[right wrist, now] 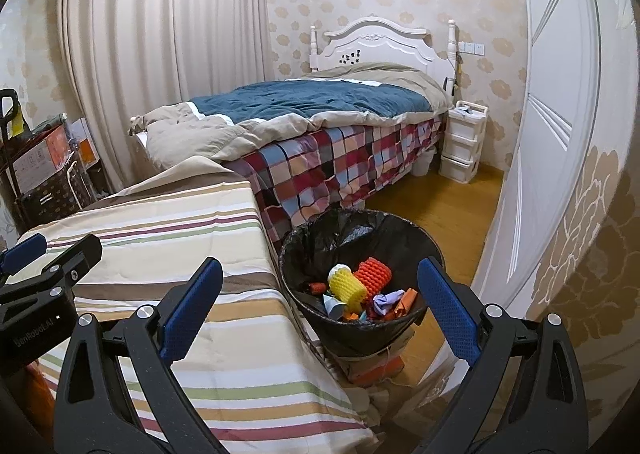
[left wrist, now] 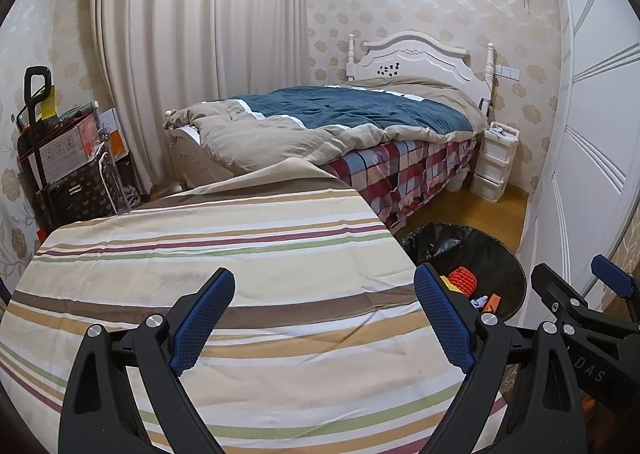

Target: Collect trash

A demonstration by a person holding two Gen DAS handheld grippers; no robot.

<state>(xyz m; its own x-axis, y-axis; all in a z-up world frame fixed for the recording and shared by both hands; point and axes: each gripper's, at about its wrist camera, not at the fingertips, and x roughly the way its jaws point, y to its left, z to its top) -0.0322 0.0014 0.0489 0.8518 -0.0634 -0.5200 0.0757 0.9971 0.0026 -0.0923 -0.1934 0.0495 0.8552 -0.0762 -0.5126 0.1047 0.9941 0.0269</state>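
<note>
Over on the far left there's a stack of cardboard boxes and a patterned brown case point(left wrist: 76, 177) jammed against the floral wallpaper, next to the long cream curtains point(left wrist: 200, 33).

Then comes the table draped in a striped beige, brown and maroon cloth point(left wrist: 240, 254). The cloth top is bare. The left gripper point(left wrist: 324, 322), black with blue textured pads, hangs over the near part of it with its jaws spread wide and nothing between them.

Behind the table's far edge is the bed with a teal and tan duvet over a red-and-blue checked sheet point(right wrist: 320, 125), white carved headboard at the back, and a small white plastic drawer unit point(right wrist: 464, 141) at its right corner.

Just off the table's right edge, on the wooden floor, sits the round bin lined with a black plastic bag point(right wrist: 320, 254). The trash is all in there: a yellow foam fruit net point(right wrist: 346, 286) and an orange-red foam fruit net point(right wrist: 372, 274) leaning together, plus a crumpled purple paper scrap point(right wrist: 384, 300) and some orange and blue bits I can't make out properly.

The right gripper point(right wrist: 320, 314) is the same build, jaws also wide apart and carrying nothing, sitting near the table's right edge with the bin framed between its fingers. White panelled door point(right wrist: 552, 133) on the far right.
</note>
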